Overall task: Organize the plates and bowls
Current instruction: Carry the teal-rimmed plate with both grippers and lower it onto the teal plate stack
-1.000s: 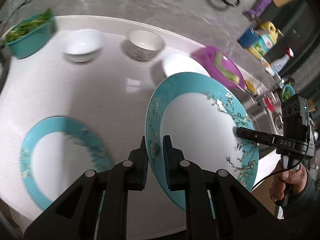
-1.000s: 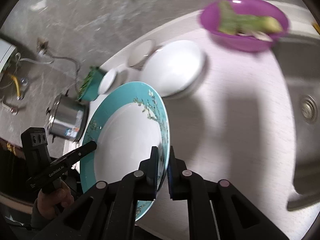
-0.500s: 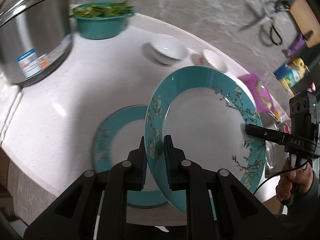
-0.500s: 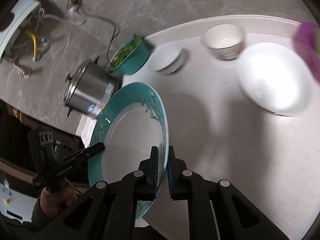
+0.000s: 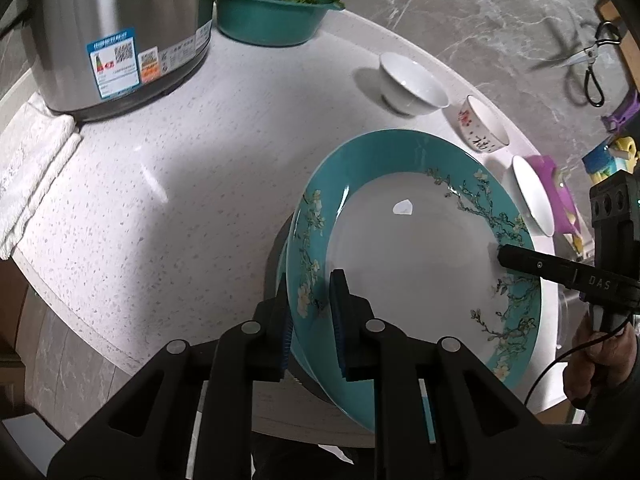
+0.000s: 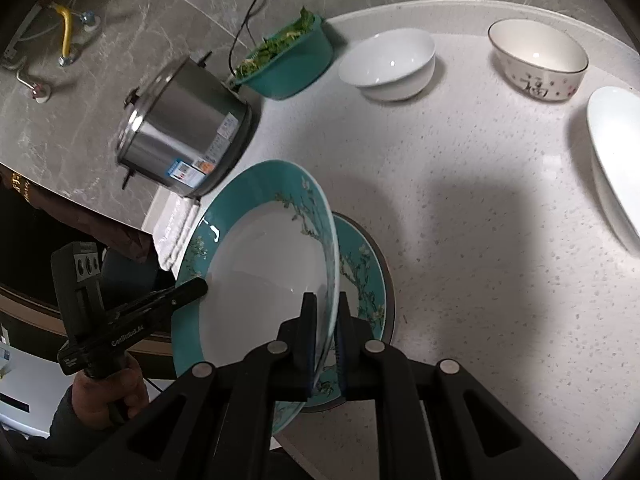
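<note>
A teal-rimmed plate with a blossom pattern [image 5: 412, 248] [image 6: 264, 264] hangs tilted between both grippers, just above the counter. My left gripper [image 5: 312, 292] is shut on its left rim; its finger [image 6: 192, 290] also shows in the right wrist view. On the opposite rim my right gripper [image 6: 326, 304] is shut, with its finger [image 5: 520, 260] showing in the left wrist view. Directly beneath lies a second matching teal plate [image 6: 364, 268], flat on the counter and mostly hidden. Further back stand a white bowl [image 5: 412, 88] [image 6: 388, 64], a patterned bowl [image 5: 484, 128] [image 6: 538, 60] and a white plate [image 5: 534, 200] [image 6: 616, 152].
A steel cooker [image 5: 112, 28] [image 6: 180, 128] stands at the counter's left on a white cloth [image 5: 28, 168]. Behind it is a teal basin of greens [image 5: 272, 12] [image 6: 288, 60]. A purple bowl [image 5: 560, 196] sits far right. The speckled white counter [image 5: 180, 200] ends close below the grippers.
Both grippers have carried the held plate sideways along the counter, from near the purple bowl to over the second teal plate. The cooker has come into view.
</note>
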### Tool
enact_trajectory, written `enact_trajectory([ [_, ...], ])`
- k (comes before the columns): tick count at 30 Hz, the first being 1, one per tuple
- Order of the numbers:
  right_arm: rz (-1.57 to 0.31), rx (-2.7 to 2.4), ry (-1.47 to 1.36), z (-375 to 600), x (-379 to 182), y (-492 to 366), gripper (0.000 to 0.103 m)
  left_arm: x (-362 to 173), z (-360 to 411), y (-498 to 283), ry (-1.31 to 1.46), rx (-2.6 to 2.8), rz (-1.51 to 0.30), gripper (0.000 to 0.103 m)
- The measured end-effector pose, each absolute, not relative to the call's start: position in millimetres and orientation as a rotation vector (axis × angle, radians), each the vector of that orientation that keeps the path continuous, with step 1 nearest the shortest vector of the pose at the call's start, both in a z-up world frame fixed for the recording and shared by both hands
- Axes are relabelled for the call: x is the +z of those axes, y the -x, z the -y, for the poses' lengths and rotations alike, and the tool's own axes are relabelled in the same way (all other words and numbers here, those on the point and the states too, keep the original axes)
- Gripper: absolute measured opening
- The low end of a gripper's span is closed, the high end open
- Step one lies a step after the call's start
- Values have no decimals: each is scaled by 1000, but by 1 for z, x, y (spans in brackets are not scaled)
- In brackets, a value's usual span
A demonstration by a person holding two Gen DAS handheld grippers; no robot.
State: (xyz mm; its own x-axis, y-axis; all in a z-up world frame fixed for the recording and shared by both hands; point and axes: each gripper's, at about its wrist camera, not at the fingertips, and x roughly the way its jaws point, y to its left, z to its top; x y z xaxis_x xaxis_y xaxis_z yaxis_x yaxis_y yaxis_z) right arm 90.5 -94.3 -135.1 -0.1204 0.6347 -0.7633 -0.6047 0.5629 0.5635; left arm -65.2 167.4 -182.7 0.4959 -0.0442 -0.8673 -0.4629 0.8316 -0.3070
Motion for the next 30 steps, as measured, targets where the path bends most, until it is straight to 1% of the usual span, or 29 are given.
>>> enact_trajectory([
  [8, -1325, 1033, 19, 89, -155, -87, 11, -208, -165, 56, 539, 267, -1059, 16],
  [16, -1298, 1005, 80, 86, -165, -84, 11, -219, -157, 46, 519, 264, -1067, 16],
  [22, -1244, 999, 166, 80, -169, -77, 14, -221, -153, 38, 478, 275, -1068, 16],
  [30, -1162, 997, 290, 72, -170, -66, 18, -228, -145, 36, 437, 286, -1070, 20],
])
